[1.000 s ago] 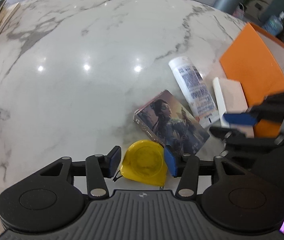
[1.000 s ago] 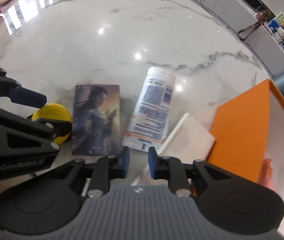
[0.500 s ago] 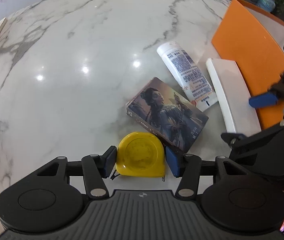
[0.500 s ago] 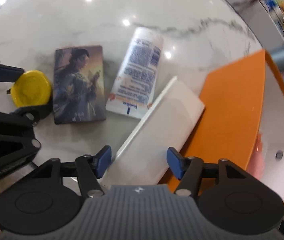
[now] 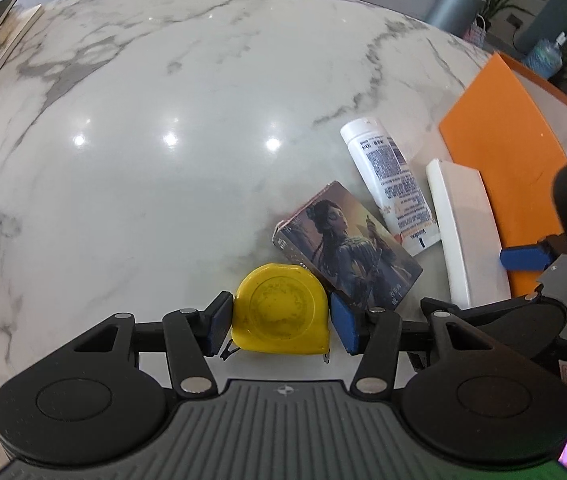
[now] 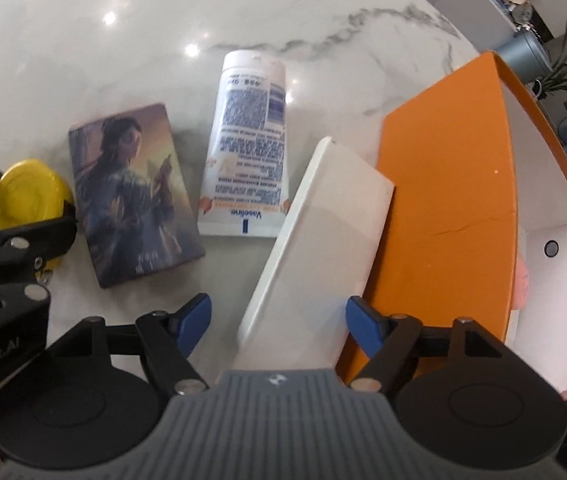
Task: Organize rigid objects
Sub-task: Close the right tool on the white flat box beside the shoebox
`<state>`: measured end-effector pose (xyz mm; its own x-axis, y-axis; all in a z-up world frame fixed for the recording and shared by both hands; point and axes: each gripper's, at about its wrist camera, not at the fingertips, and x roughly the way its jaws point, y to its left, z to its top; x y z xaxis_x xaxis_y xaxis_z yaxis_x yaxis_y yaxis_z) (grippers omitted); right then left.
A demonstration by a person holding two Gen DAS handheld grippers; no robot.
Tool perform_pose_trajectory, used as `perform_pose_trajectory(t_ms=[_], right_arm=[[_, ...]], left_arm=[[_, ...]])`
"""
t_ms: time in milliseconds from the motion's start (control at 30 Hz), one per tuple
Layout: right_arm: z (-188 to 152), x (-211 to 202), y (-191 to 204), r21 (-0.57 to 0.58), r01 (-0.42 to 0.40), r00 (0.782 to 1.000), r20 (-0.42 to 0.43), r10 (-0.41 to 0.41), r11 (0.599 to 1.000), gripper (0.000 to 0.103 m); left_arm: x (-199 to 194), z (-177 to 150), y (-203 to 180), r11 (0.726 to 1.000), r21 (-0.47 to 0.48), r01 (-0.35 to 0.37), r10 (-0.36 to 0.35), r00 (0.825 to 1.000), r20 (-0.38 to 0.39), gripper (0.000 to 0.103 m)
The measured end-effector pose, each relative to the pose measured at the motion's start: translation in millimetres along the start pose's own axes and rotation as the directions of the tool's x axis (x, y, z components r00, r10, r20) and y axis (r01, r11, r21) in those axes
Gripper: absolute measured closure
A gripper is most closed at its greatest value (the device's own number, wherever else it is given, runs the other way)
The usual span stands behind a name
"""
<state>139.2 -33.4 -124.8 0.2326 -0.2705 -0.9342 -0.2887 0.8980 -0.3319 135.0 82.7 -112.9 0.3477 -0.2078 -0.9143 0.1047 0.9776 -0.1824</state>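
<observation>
With the left gripper clamped on the yellow tape measure at the desk edge and the right gripper opening its jaws around the white box without touching it, a skewed closure could shove that box against the orange bin.

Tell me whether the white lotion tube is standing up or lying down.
Lying down. The lotion tube rests flat on the marble table, printed label facing up, cap end pointing away, between the picture box and the white box.

Marble table — tape measure, card box, tube
</observation>
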Motion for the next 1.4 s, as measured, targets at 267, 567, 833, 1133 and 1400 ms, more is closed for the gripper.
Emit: perform_pose_trajectory(t_ms=[267, 567, 833, 1133, 1400], right_arm=[[6.3, -5.9, -6.4, -0.015, -0.099, 0.992, 0.078, 0.1, 0.995, 0.031], [15.7, -14.3, -16.4, -0.079, -0.076, 0.997, 0.027, 0.079, 0.994, 0.039], [4.4, 3.7, -3.3, -0.078, 0.003, 0.998, -0.07, -0.008, 0.997, 0.04], [-6.6, -1.1, -0.6, -0.031, 0.037, 0.999, -0.03, -0.038, 0.999, 0.041], [9.7, -0.9, 2.3, -0.15, 0.022, 0.999, -0.033, -0.027, 0.988, 0.057]], left_arm=[[-0.6, 2.8, 14.9, 0.995, -0.092, 0.03, -0.029, 1.0, 0.008, 0.042], [1.8, 3.6, 13.1, 0.997, -0.081, 0.014, -0.014, 1.0, 0.0, 0.042], [2.2, 2.3, 13.3, 0.997, -0.072, 0.001, -0.001, 1.0, 0.003, 0.042], [-0.5, 2.3, 16.7, 0.996, -0.088, 0.013, -0.011, 1.0, 0.018, 0.042], [-1.0, 1.6, 18.8, 0.995, -0.094, 0.022, -0.02, 1.0, 0.019, 0.042]])
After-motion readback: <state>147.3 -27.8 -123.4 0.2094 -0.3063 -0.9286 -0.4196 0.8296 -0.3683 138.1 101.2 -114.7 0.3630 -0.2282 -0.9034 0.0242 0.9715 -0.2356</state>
